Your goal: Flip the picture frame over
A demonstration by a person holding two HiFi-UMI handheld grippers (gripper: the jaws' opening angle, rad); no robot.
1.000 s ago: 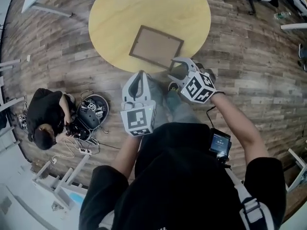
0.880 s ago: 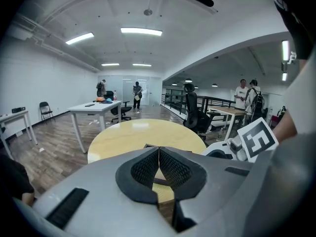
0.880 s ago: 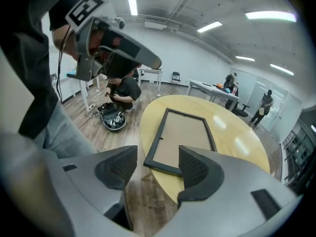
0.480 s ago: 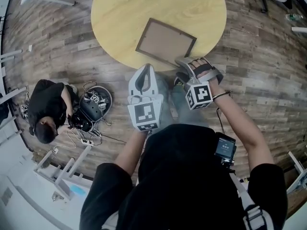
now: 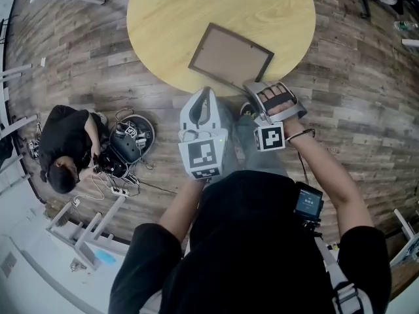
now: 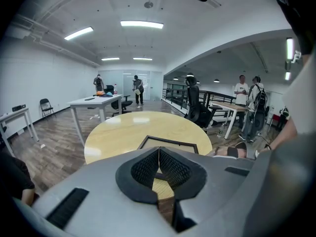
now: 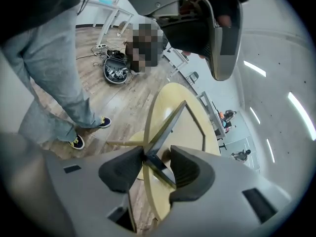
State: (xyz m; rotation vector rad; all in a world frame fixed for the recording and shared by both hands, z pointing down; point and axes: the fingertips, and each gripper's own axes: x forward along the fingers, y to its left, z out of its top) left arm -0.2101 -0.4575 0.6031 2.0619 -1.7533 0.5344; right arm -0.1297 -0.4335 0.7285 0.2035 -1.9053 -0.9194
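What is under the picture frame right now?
The round wooden table; the picture frame lies on it, near its edge. The frame's downward face is covered and cannot be seen.

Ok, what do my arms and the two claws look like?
The left claw and right claw are pale grey with dark ribbed pads and a black-and-white marker cube each. Black short sleeves; a small screen sits by the right arm.

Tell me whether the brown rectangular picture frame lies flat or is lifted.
Flat: the brown picture frame lies against the round yellow wooden table, no edge visibly raised.
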